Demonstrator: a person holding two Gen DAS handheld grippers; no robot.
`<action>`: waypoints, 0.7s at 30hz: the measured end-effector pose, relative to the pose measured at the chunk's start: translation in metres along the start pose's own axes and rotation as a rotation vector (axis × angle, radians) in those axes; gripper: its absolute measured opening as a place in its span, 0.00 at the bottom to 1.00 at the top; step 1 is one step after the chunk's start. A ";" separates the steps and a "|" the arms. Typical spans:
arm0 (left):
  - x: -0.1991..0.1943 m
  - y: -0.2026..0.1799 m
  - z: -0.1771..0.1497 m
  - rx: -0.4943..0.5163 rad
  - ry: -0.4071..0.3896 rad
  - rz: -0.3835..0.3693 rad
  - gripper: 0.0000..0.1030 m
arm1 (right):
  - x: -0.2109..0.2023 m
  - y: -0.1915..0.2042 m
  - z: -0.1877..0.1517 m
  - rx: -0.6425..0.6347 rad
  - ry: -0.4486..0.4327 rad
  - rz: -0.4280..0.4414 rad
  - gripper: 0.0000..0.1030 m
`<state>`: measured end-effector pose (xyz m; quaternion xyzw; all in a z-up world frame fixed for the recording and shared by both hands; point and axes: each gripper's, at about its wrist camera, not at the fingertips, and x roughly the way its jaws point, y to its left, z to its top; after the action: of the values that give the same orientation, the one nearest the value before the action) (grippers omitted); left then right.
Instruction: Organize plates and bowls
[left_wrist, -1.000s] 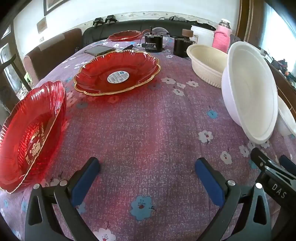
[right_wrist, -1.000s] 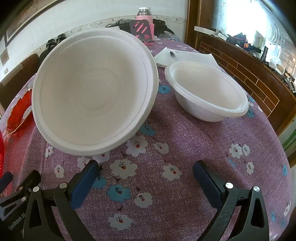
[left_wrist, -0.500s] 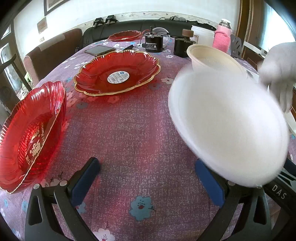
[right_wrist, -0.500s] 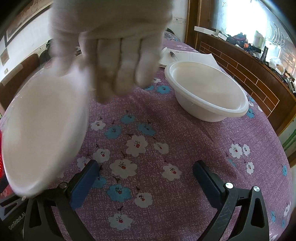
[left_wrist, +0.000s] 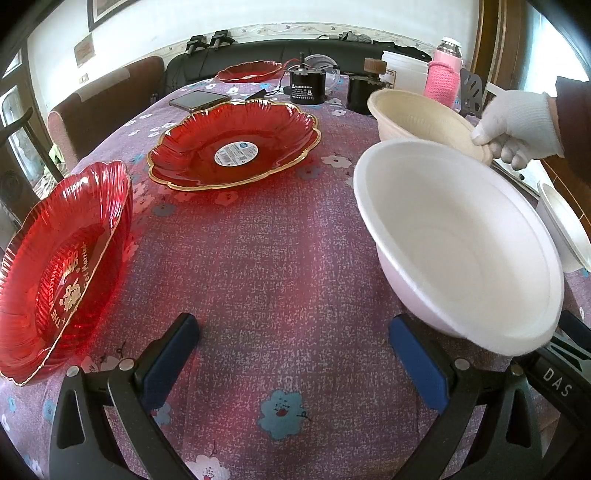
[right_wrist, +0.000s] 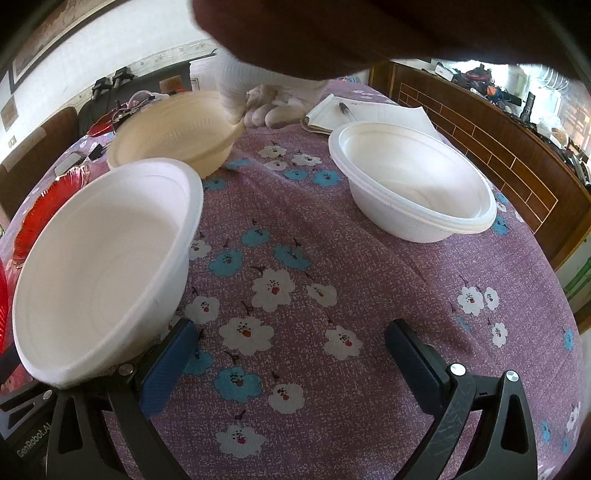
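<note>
- Both your left tongs (left_wrist: 291, 354) and right tongs (right_wrist: 291, 354) gape wide, gripping nothing.
- The white foam bowl (left_wrist: 461, 236) sits on the tabletop (left_wrist: 258, 258) between them; a gloved hand (left_wrist: 517, 122) pinches the cream bowl (left_wrist: 417, 118) behind it.
- Reach now and you may bump that hand or tip the light foam bowl.

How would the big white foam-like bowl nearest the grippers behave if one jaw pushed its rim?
The big white foam-like bowl looks thin-walled and matte, so probably very light and apt to slide or tip. Its rim may flex or dent. It sits tilted, overlapping the grippers' frames, so likely unstable.
</note>
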<state>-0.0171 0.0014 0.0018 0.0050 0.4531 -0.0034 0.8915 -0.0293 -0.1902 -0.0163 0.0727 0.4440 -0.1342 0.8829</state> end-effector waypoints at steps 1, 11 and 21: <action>0.001 0.000 0.001 0.000 0.000 0.000 1.00 | 0.000 0.000 0.000 0.000 0.000 0.000 0.99; 0.002 0.000 0.002 -0.001 0.000 0.000 1.00 | 0.000 0.000 0.000 0.000 0.000 0.000 0.99; 0.002 0.000 0.002 0.000 0.000 0.001 1.00 | 0.000 -0.001 0.000 0.001 0.000 0.001 0.99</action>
<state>-0.0139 0.0012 0.0017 0.0051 0.4531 -0.0031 0.8914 -0.0303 -0.1914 -0.0163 0.0733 0.4439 -0.1340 0.8829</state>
